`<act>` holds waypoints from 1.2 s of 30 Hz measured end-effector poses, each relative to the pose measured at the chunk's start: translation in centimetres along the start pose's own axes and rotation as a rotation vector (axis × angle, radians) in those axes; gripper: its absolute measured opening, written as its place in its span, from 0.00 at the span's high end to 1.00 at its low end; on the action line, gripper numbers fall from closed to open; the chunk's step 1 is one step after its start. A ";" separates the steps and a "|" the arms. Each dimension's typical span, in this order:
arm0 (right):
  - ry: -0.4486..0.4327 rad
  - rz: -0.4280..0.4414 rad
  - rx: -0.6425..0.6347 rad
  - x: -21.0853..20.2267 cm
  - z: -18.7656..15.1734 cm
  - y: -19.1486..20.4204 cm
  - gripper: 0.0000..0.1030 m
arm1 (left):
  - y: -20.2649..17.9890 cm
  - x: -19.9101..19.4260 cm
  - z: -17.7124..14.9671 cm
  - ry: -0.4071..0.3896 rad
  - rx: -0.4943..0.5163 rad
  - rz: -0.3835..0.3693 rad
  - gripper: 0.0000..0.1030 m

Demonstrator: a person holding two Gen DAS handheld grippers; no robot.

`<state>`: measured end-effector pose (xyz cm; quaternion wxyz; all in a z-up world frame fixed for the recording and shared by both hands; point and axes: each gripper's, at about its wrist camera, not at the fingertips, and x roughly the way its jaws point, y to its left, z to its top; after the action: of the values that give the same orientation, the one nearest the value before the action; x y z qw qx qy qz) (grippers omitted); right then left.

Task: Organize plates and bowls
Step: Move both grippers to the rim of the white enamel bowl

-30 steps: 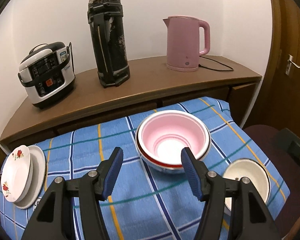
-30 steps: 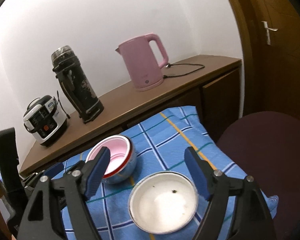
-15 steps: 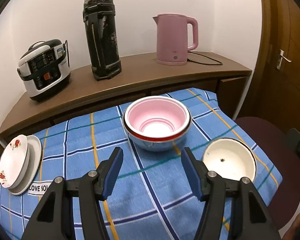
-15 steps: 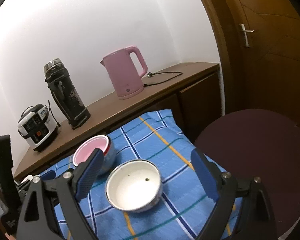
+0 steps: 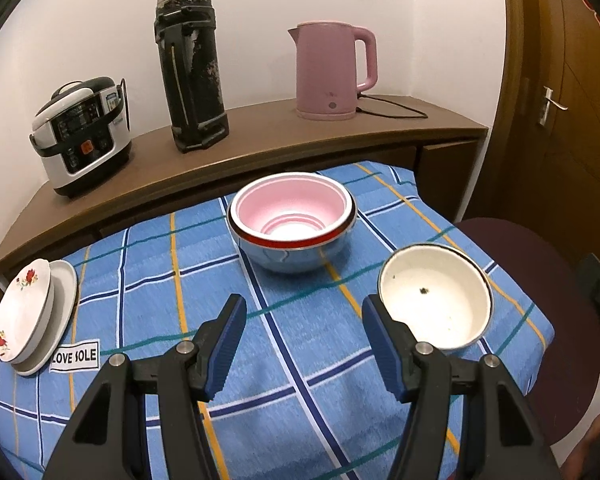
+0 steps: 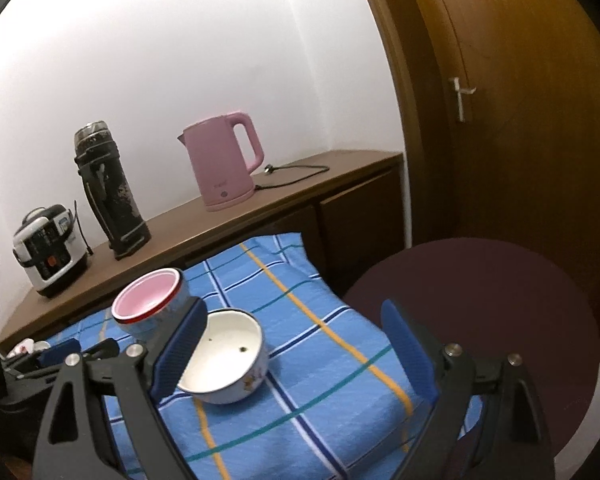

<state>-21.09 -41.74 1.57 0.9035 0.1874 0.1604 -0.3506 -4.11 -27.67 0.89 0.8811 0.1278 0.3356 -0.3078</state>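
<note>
Step in hand, by my read: between picks, both hands off crockery. Nested pink bowl (image 5: 292, 216) mid-cloth, ahead of left gripper (image 5: 302, 346), jaws apart, empty. White bowl (image 6: 224, 360) just left of right gripper (image 6: 296, 354), spread wide, empty. Next: swing right gripper left, straddle rim.

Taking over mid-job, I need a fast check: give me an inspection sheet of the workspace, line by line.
Surface: blue plaid cloth, lying flat.
Job's things: pink nested bowls at centre; white bowl separate, specks inside; flowered plates stacked at the cloth's left edge.
Clutter: rice cooker, black flask, pink kettle on the sideboard.
Grippers: left gripper open, empty; right gripper open, empty, jaws just widened.
Cables: kettle cord on the sideboard.
Surroundings: wooden door, dark stool.
</note>
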 end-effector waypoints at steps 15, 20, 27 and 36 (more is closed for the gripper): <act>0.100 0.017 -0.040 1.5 -1.2 -2.4 0.19 | -0.9 2.2 -1.4 0.078 -0.019 -0.056 0.39; 0.139 0.046 -0.021 2.5 -1.2 -2.7 0.27 | -1.4 2.9 -1.1 0.095 -0.043 -0.086 0.39; 0.172 0.088 -0.047 3.8 -1.4 -1.8 0.31 | -2.2 3.5 -0.7 0.104 -0.058 -0.101 0.39; 0.232 0.130 -0.054 5.8 -1.6 -0.7 0.41 | -3.1 4.3 -0.2 0.111 -0.056 -0.109 0.39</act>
<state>-17.74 -44.79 -2.45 0.9044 0.2123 0.2606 -0.2628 -3.62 -31.94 -2.18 0.8462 0.1015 0.3989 -0.3385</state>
